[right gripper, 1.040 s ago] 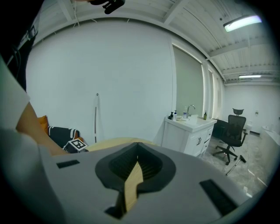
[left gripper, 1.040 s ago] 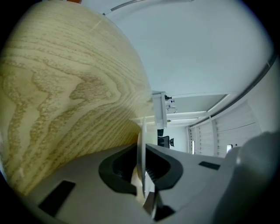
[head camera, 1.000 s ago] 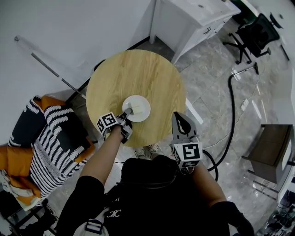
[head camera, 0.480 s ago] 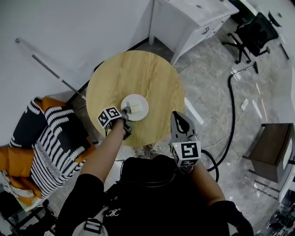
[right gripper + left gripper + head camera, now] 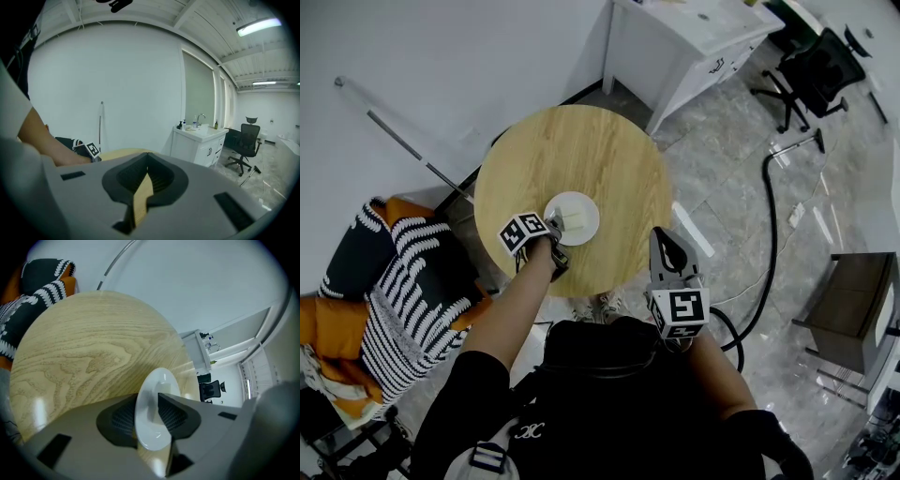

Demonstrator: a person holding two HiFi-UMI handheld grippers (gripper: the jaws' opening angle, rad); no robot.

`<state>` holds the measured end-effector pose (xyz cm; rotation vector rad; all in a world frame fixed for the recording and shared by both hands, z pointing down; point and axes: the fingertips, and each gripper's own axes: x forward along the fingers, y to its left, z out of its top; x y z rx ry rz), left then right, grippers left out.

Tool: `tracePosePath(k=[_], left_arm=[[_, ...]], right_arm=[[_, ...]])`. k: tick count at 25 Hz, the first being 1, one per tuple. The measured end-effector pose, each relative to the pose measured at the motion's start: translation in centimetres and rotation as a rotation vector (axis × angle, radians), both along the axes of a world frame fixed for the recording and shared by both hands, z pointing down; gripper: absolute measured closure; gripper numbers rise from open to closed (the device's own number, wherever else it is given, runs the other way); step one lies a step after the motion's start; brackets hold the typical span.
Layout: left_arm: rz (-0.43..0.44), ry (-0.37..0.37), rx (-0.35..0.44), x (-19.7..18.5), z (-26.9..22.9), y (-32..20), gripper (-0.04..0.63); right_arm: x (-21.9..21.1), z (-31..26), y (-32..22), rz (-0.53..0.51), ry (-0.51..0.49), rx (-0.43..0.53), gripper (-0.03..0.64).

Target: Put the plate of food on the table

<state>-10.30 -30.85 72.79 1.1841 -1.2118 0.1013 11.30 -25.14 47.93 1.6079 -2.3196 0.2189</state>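
- Left gripper (image 5: 147, 398): the jaws have just been opening and now stand apart, released. The near rim of the plate (image 5: 161, 380) stands in the gap between them, and the pads do not appear to press on it.
- The plate is white and lies flat on the round wooden table (image 5: 581, 150). It starts between the left jaws and reaches forward past their tips.
- A pale piece of food (image 5: 575, 217) sits on the plate, just ahead of the left jaw tips.
- The table top spreads ahead of the left jaws and to their left. A black-and-white patterned textile (image 5: 40, 284) lies beyond the table's far left edge.
- Right gripper (image 5: 145, 176): the jaws are drawn together to a narrow slit with nothing between them. Only the wood of the table shows through the slit.
- The right gripper is held well apart from the plate, at the table's near edge.
- Ahead of the right jaws and to their right stands a white cabinet (image 5: 199, 143), with an office chair (image 5: 244, 140) further right.
- The person's left forearm (image 5: 42, 143) shows to the left of the right jaws.
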Motion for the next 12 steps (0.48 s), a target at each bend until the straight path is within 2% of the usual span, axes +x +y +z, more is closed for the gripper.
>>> tracePosePath(k=[3,7,12], left_arm=[[-0.003,-0.029,-0.003,-0.3,-0.2,0.1,0.449],[-0.012,-0.039,-0.035,-0.7,-0.1,0.8,0.449],[-0.018,-0.09,-0.082,-2.5,-0.2,2.4,0.449]], right_arm=[[0.4,-0.1,-0.1,0.006,-0.002,0.0,0.609],[0.6,-0.3,-0.1,0.002,-0.01,0.004,0.609],[0.3,-0.4,-0.2,-0.016,-0.022,0.008,0.609]])
